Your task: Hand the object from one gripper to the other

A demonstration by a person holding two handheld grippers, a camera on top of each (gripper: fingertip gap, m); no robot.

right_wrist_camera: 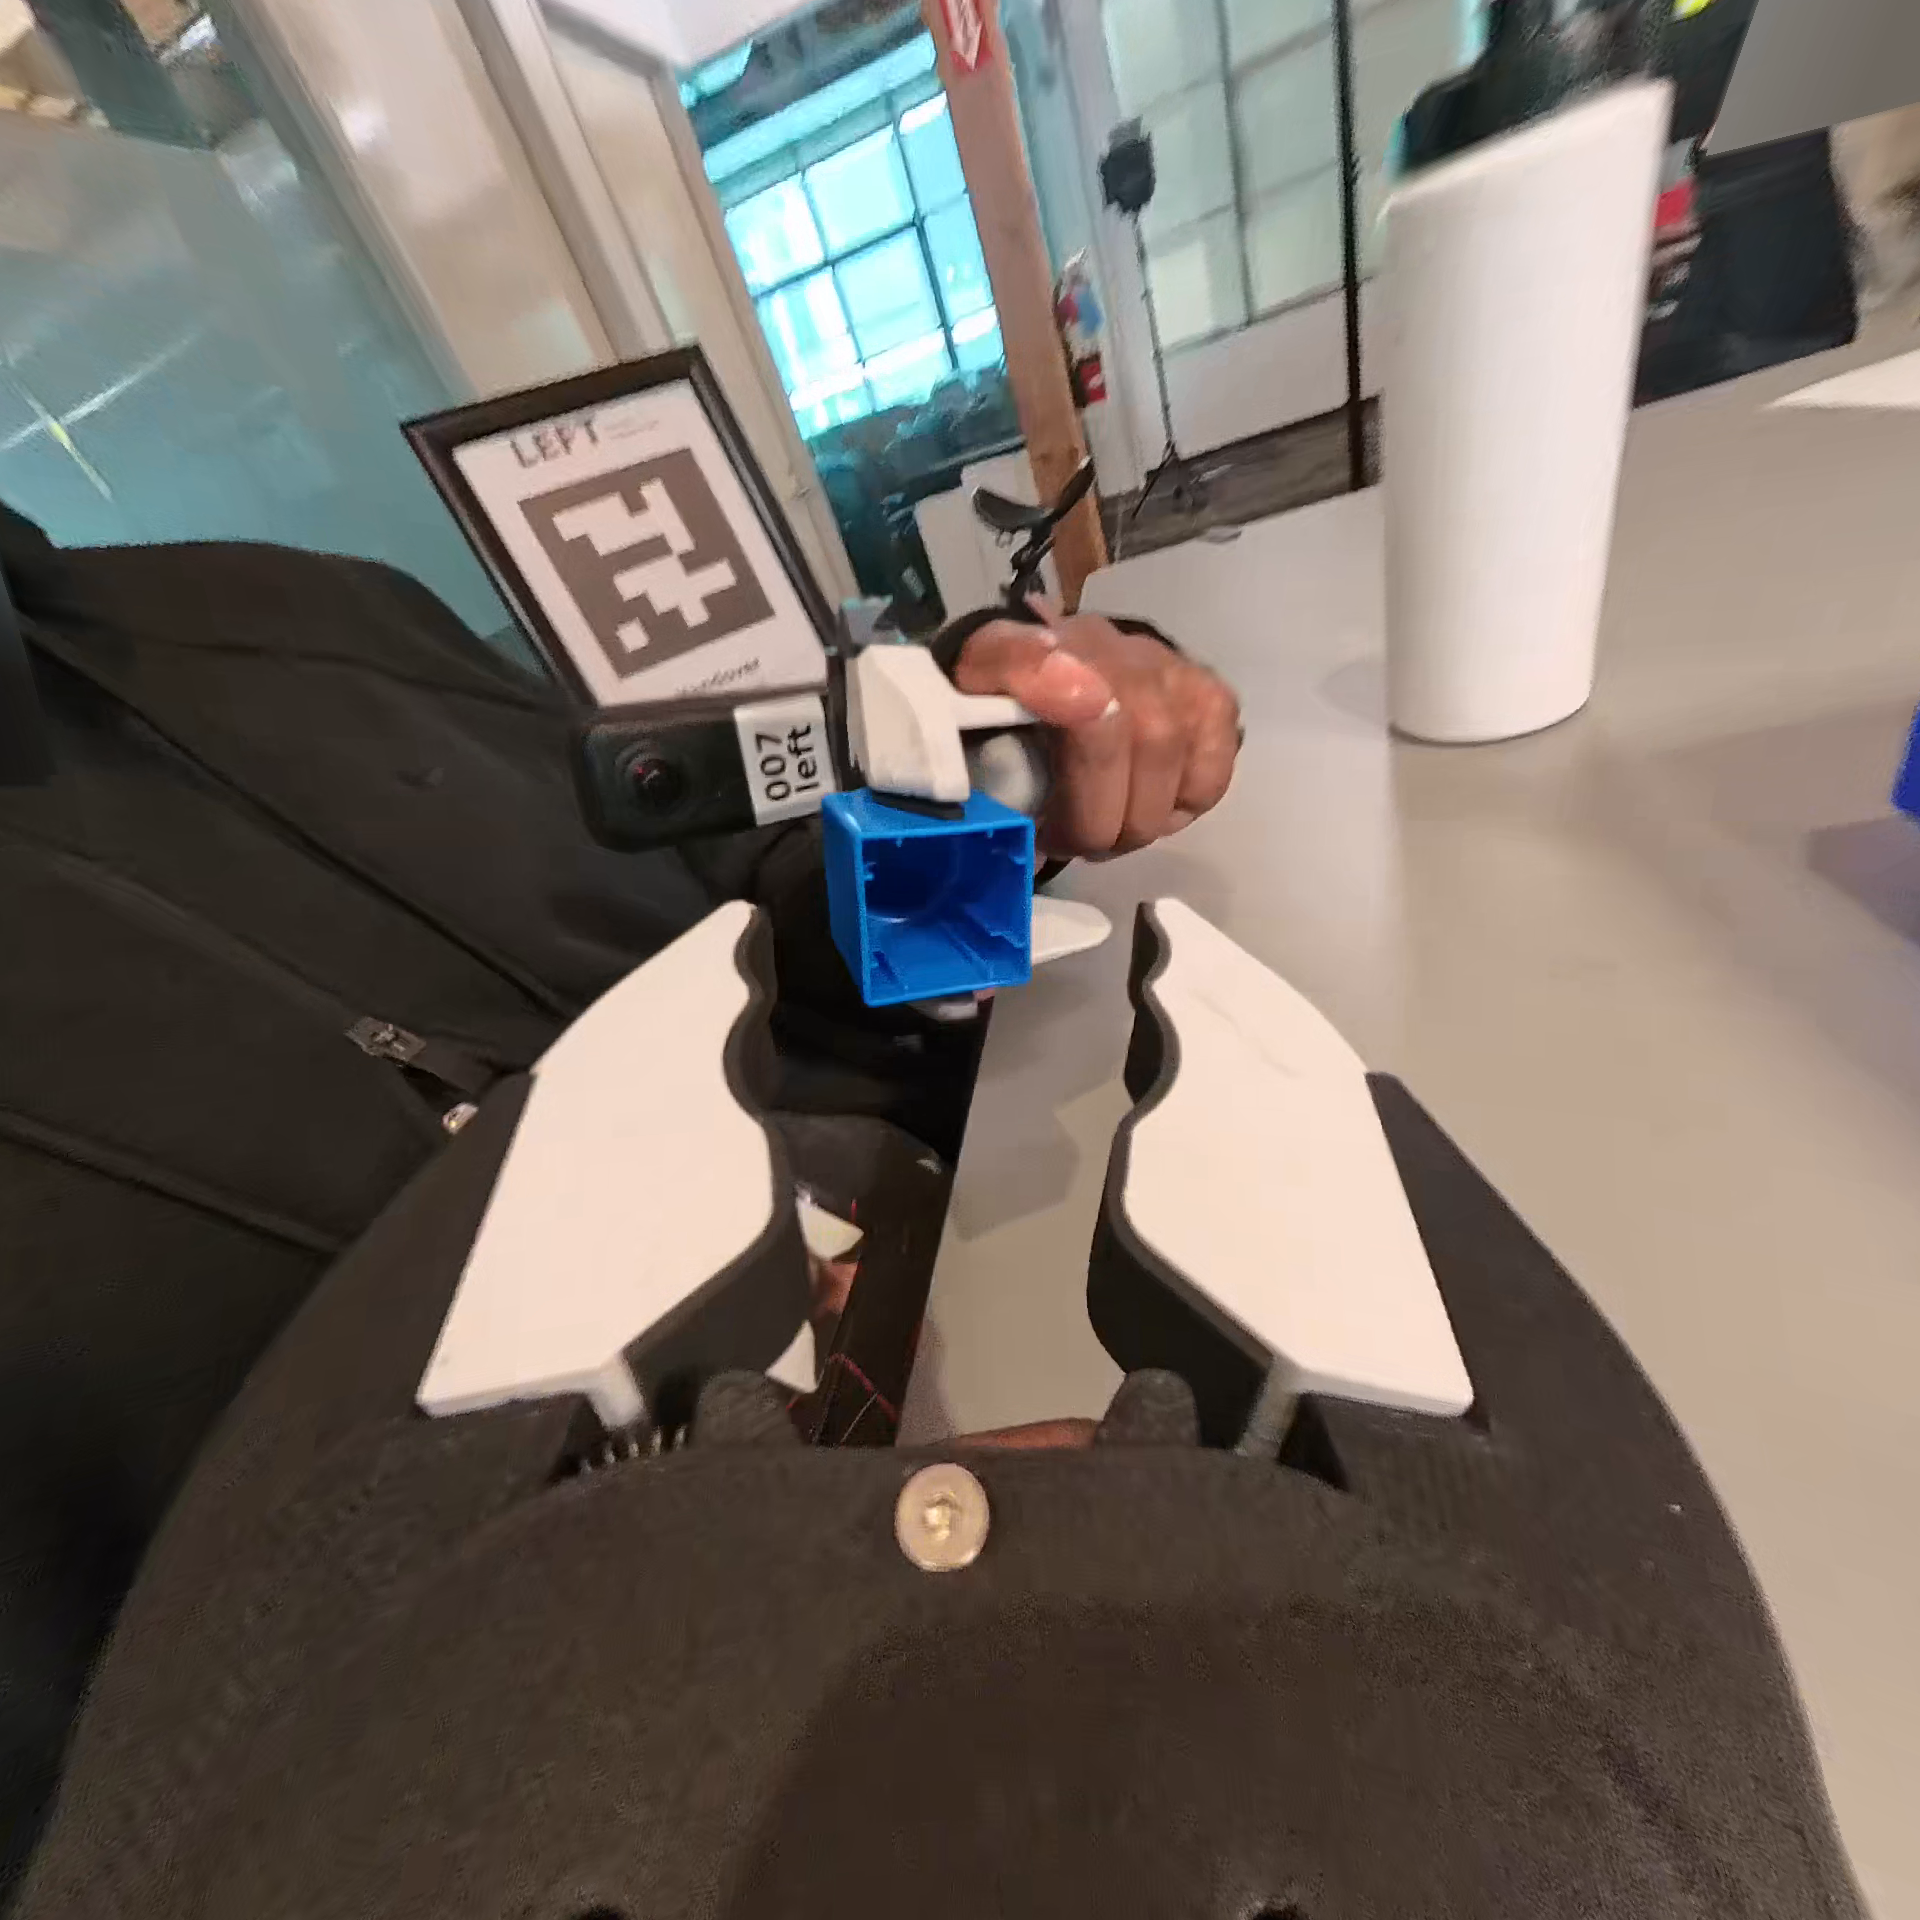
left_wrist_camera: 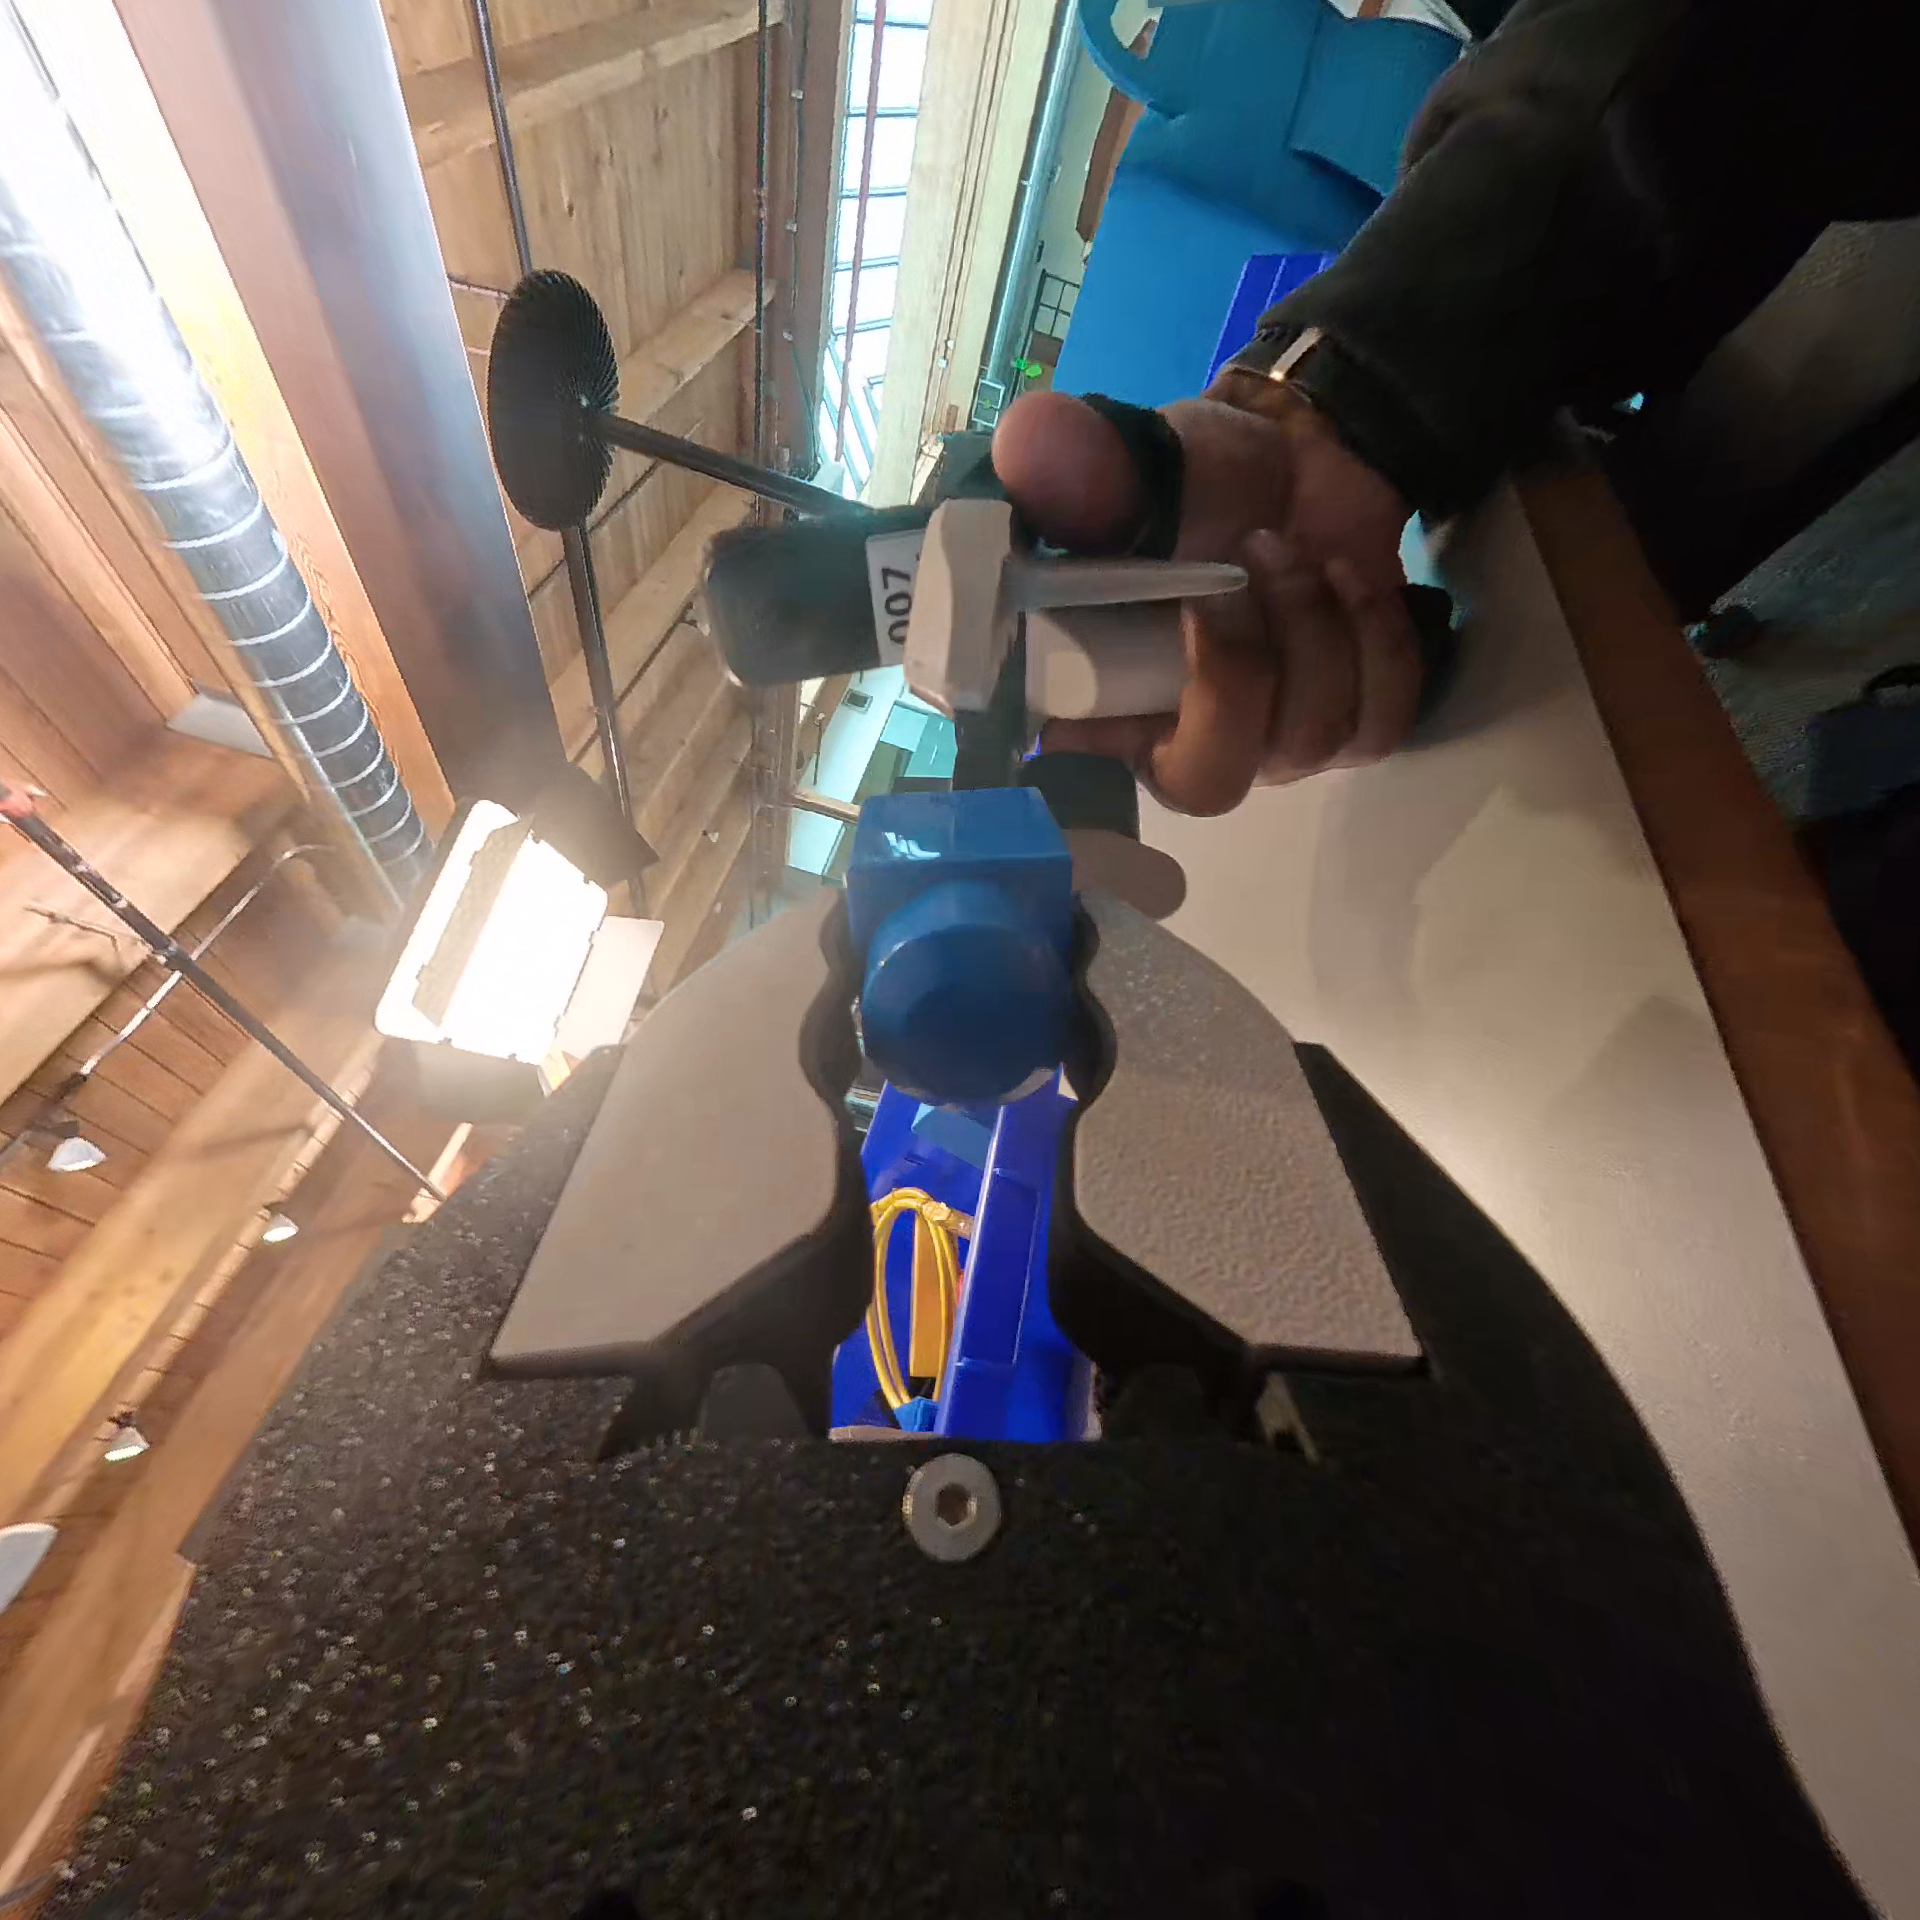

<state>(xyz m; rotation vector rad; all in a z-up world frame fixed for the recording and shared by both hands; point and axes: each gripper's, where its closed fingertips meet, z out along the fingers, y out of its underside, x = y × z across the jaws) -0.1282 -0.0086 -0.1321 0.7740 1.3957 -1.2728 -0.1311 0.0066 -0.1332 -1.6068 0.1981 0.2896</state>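
The object is a blue plastic square box (left_wrist_camera: 956, 862) with a round end that faces my left camera. My left gripper (left_wrist_camera: 961, 935) is shut on it, one grey finger on each side. In the right wrist view the box (right_wrist_camera: 935, 899) shows its open hollow end. It sits just at the tips of my right gripper (right_wrist_camera: 945, 925), which is open and wide apart, not touching it. In the left wrist view, one finger (left_wrist_camera: 1132, 878) of the right gripper shows beside the box, with a hand (left_wrist_camera: 1278, 623) on that gripper's handle.
Both grippers are above a white table (right_wrist_camera: 1507, 1039) with a wooden edge (left_wrist_camera: 1714, 831). A tall white cylinder (right_wrist_camera: 1507, 416) stands at the back right. A framed marker card (right_wrist_camera: 644, 540) stands behind the left gripper. A blue bin (left_wrist_camera: 997, 1340) holds a yellow cable. The grippers are tip to tip, or close to it.
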